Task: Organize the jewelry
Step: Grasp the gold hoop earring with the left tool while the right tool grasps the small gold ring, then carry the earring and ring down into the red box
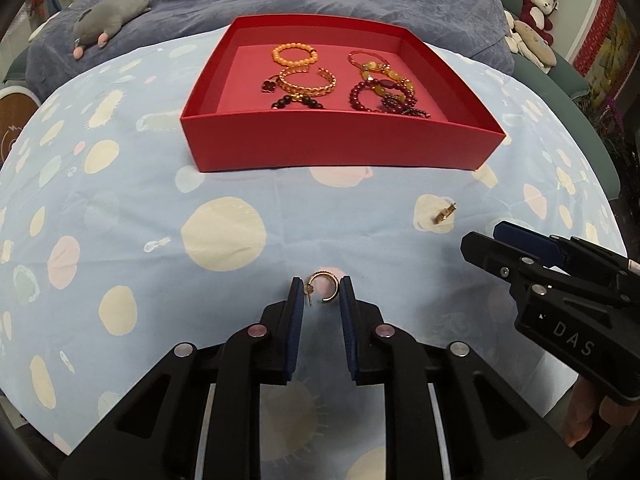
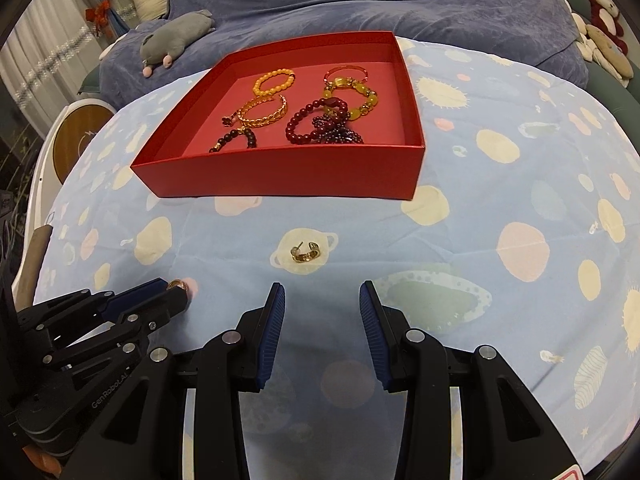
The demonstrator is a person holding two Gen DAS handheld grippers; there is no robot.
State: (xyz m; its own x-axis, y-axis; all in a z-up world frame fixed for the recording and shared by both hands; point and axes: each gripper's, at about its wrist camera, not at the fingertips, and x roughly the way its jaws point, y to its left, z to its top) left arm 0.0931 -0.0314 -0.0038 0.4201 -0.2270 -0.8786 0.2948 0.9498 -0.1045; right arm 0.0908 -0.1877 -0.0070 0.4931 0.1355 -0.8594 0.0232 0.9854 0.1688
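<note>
Patterned blue tabletop (image 1: 120, 240) carries a red tray (image 1: 340, 148) of bracelets (image 1: 308, 82) at 12 o'clock. Left gripper (image 1: 322, 294) stands apart around one gold earring (image 1: 323, 287). Right gripper (image 2: 322, 300) stands apart; second earring (image 2: 306, 254) lies just ahead at 12 o'clock.

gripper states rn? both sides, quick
Left gripper: open, fingers either side of a gold hoop earring on the cloth, not clamped.
Right gripper: open, empty; second gold earring lies ahead of it.
</note>
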